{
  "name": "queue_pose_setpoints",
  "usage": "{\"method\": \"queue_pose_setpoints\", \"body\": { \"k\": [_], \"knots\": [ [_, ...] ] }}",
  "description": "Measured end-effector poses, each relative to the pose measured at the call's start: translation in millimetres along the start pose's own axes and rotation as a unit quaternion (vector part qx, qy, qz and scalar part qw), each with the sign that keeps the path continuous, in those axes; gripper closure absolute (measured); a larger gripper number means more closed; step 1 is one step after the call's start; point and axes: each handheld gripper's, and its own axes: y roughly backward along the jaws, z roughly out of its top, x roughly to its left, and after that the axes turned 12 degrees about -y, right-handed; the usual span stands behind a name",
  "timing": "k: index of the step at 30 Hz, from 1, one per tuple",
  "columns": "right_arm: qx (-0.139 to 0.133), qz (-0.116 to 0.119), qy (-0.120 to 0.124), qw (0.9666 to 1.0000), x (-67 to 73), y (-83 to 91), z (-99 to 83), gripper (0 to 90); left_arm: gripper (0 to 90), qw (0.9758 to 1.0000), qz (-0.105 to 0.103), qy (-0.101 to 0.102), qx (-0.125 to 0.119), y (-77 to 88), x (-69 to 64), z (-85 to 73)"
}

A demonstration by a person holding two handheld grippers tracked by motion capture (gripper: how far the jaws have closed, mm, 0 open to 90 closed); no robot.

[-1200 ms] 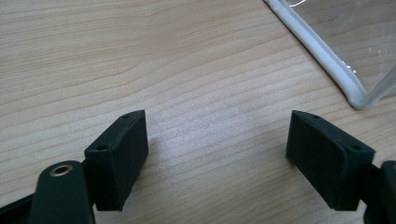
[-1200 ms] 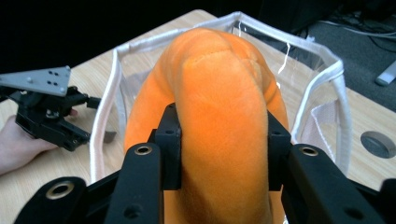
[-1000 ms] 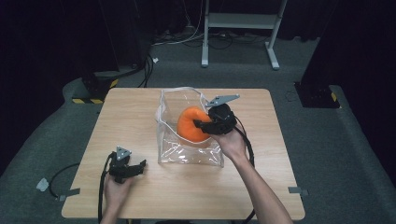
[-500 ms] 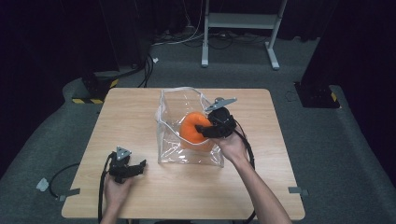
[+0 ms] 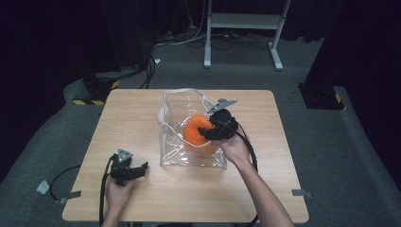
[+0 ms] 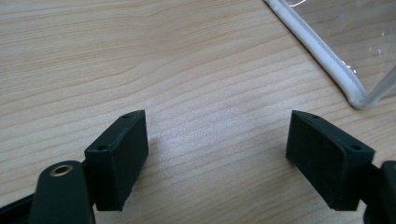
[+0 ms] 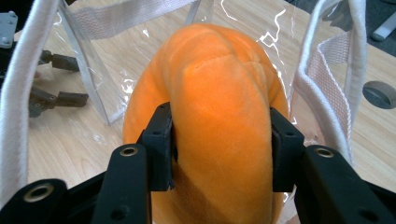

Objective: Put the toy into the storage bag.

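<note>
An orange plush toy (image 5: 195,135) sits inside a clear plastic bag (image 5: 172,153) with white trim in the middle of the wooden table (image 5: 142,118). My right gripper (image 5: 204,133) reaches into the bag from the right. In the right gripper view its pads (image 7: 159,140) still press into the sides of the orange plush toy (image 7: 219,88), though the jaws have just been opening. My left gripper (image 5: 140,169) rests low at the table's near left, jaws pointing at the bag. In the left gripper view it (image 6: 217,149) stands open over bare wood.
The bag's white-edged corner (image 6: 327,51) lies just ahead of the left jaws. The bag's white webbing handles (image 7: 14,93) frame the right gripper on both sides. Cables trail off the near table edge. A metal stand (image 5: 241,21) is on the floor behind the table.
The right gripper and the orange plush have sunk a little deeper into the bag, toward the near side. The left gripper has stayed put.
</note>
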Motion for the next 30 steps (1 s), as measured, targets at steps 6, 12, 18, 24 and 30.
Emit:
{"method": "queue_pose_setpoints", "body": {
  "k": [6,12,18,24,30],
  "knots": [
    [0.004,-0.003,-0.001,1.0,-0.7,-0.8,-1.1,50.3,20.8,1.0,-0.001,0.001,0.0,0.1,0.1,-0.1],
    [0.005,-0.005,-0.005,1.0,-1.9,-0.5,-1.7,47.9,20.9,1.0,-0.001,0.001,0.0,0.1,0.1,-0.1],
    [0.009,-0.007,-0.002,0.9999,-1.1,0.9,-2.2,46.3,20.9,1.0,-0.001,0.001,0.0,0.1,0.1,-0.1],
    [0.008,-0.005,-0.001,0.9999,-2.4,1.4,-2.8,43.2,20.9,1.0,-0.001,0.0,0.0,0.1,0.1,-0.1],
    [0.007,-0.006,-0.003,1.0,-2.9,1.6,-2.8,42.5,20.9,1.0,-0.001,0.0,0.0,0.1,0.1,-0.1]
  ]
}}
